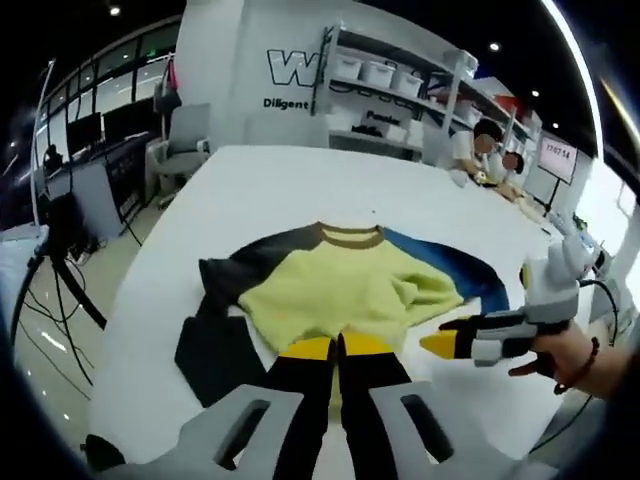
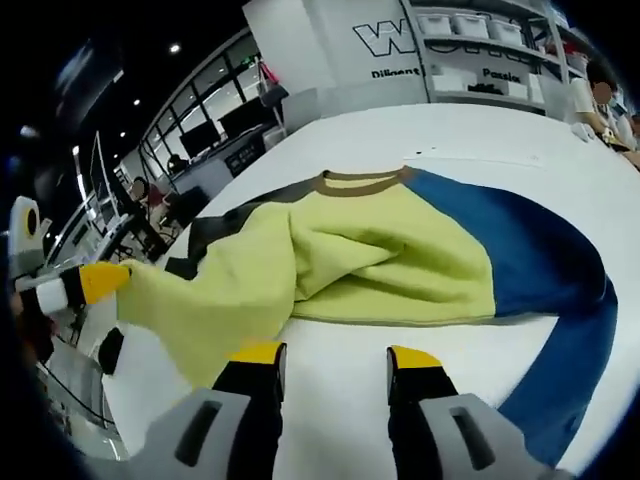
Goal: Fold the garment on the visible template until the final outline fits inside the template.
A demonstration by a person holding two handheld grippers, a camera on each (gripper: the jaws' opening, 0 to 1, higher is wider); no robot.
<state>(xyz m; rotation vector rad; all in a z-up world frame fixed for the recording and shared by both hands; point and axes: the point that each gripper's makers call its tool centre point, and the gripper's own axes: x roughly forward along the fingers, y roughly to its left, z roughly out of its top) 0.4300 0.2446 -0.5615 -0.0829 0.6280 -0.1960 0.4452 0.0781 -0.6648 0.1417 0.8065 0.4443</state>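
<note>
A yellow-green sweater (image 1: 350, 290) with a brown collar, one dark grey sleeve and one blue sleeve lies crumpled on the white table (image 1: 280, 180), partly over a dark template (image 1: 215, 355) whose corner shows under the grey sleeve. In the left gripper view the left gripper (image 1: 338, 349) sits at the sweater's lower hem with its yellow-tipped jaws close together, possibly pinching the hem, though the cloth between them is hard to make out. The right gripper (image 2: 335, 358) hovers over bare table just short of the hem with its jaws apart and nothing between them, the blue sleeve (image 2: 560, 300) trailing along its right.
</note>
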